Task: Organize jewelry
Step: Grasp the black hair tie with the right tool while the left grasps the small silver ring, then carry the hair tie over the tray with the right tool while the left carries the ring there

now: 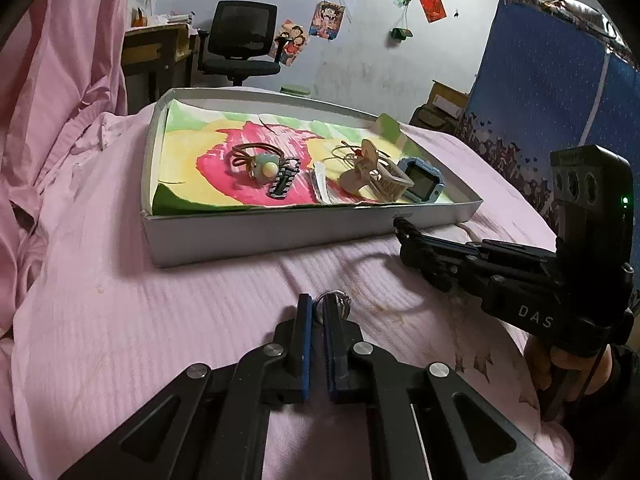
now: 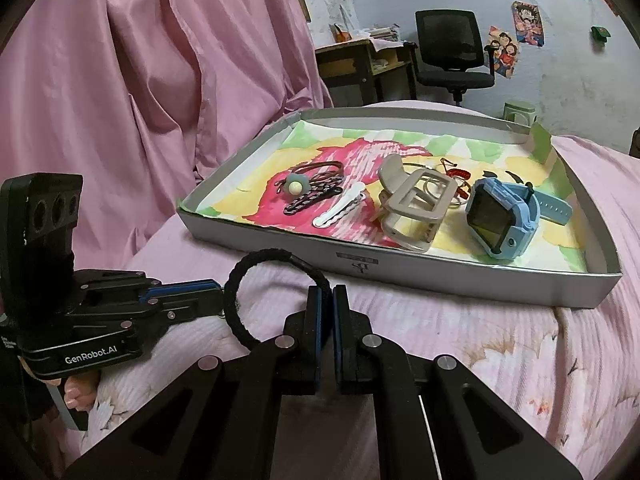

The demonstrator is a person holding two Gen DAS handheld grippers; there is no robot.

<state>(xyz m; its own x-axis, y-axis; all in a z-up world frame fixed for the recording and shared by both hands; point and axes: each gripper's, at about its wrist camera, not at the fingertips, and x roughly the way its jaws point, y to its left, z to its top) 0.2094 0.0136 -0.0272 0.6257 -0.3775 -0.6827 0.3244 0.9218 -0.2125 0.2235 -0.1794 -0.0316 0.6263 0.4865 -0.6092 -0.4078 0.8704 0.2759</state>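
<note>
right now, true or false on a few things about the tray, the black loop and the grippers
1. The blue watch lies inside the tray. True.
2. The black braided loop is already in the tray. False: it is outside, in front of the tray's near wall, held between the two grippers.
3. The right gripper is wide open. False: its fingers are shut on the loop.
4. The beige claw clip lies between the white hair clip and the watch. True.
5. The tray rests on a bare wooden table. False: it rests on pink bedding.
</note>
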